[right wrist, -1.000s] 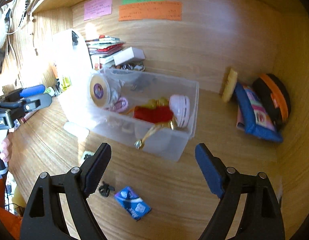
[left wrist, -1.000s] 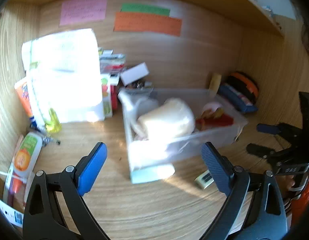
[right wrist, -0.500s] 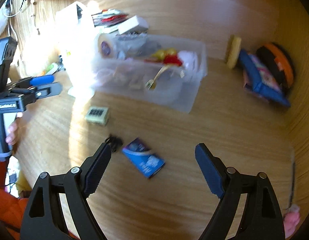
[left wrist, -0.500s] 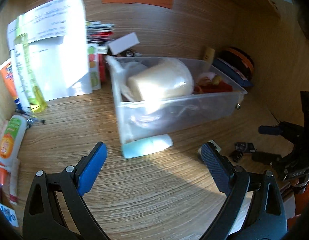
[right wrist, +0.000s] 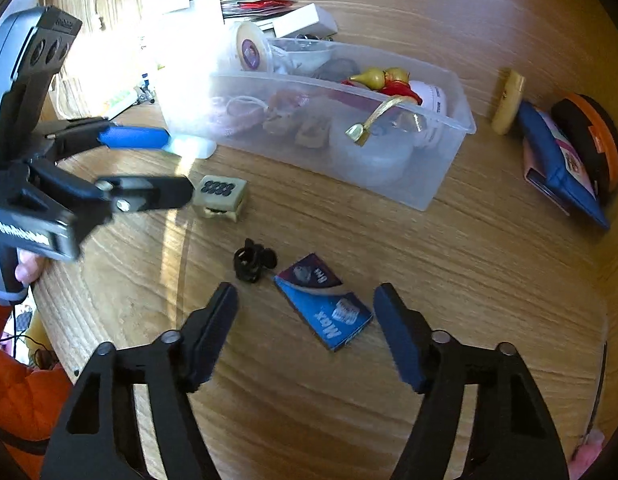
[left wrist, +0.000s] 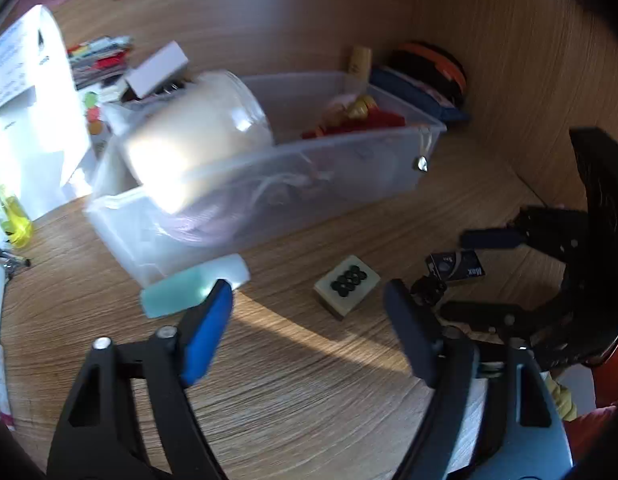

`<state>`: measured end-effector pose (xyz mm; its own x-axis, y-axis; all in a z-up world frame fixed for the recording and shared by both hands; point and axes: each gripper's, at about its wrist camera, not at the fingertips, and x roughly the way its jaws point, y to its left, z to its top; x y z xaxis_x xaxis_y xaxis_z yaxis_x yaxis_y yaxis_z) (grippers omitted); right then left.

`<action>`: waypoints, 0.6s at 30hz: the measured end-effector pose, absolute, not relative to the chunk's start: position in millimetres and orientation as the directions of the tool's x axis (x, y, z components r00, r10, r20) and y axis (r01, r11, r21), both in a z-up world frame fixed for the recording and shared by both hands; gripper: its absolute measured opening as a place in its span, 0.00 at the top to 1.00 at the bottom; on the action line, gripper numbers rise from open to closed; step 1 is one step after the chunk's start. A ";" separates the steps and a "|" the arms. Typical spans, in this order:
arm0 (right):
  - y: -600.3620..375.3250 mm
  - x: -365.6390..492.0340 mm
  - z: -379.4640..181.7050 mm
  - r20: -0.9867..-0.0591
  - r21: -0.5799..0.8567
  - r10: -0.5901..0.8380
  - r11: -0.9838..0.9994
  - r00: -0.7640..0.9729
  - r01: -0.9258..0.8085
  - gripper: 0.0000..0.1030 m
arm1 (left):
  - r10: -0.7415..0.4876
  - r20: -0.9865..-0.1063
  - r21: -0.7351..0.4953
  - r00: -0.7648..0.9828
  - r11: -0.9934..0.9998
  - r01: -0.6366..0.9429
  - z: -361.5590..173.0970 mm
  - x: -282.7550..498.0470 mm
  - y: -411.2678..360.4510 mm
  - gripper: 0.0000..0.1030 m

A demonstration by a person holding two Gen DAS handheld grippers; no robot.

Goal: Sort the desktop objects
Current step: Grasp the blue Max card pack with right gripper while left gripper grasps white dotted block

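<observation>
A cream tile with black dots (left wrist: 346,283) (right wrist: 219,197) lies on the wooden desk in front of a clear plastic bin (left wrist: 269,184) (right wrist: 449,176) full of items. My left gripper (left wrist: 309,308) (right wrist: 177,164) is open and empty, just short of the tile. A blue Max staples box (right wrist: 325,307) (left wrist: 457,266) and a black binder clip (right wrist: 253,261) (left wrist: 429,292) lie further right. My right gripper (right wrist: 305,304) (left wrist: 465,272) is open and empty, straddling the blue box from above.
A pale blue flat item (left wrist: 193,288) leans at the bin's near corner. White paper bag (left wrist: 25,120), tubes and boxes stand at the left. A blue pouch (right wrist: 557,164), an orange-black case (right wrist: 593,136) and a cream block (right wrist: 507,102) sit at the right wall.
Both grippers have moved closer to the desk items. The left has shifted right toward the tile. The right has dropped toward the blue box. Both stay open.
</observation>
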<state>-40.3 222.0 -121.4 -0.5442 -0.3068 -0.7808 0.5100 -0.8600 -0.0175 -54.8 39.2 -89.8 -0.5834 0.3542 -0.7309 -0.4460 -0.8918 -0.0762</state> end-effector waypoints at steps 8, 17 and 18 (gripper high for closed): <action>232.9 -51.5 -118.9 -0.780 0.000 -0.339 -0.841 -0.526 0.542 0.55 | 0.313 -0.774 -0.025 -0.551 -0.884 -0.467 -99.7 -64.3 61.0 0.38; 241.0 -53.3 -119.7 -0.764 -0.005 -0.368 -0.818 -0.530 0.575 0.74 | 0.330 -0.783 -0.028 -0.528 -0.865 -0.501 -102.1 -68.1 72.6 0.59; 242.6 -54.0 -119.5 -0.763 0.000 -0.371 -0.819 -0.529 0.574 0.75 | 0.331 -0.782 -0.026 -0.529 -0.864 -0.502 -101.9 -67.1 72.5 0.61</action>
<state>-54.0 242.6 -119.5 -0.5290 -0.3709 -0.7633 0.5743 -0.8187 -0.0002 -67.1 72.5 -101.9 -0.5287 0.3310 -0.7816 -0.5023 -0.8643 -0.0262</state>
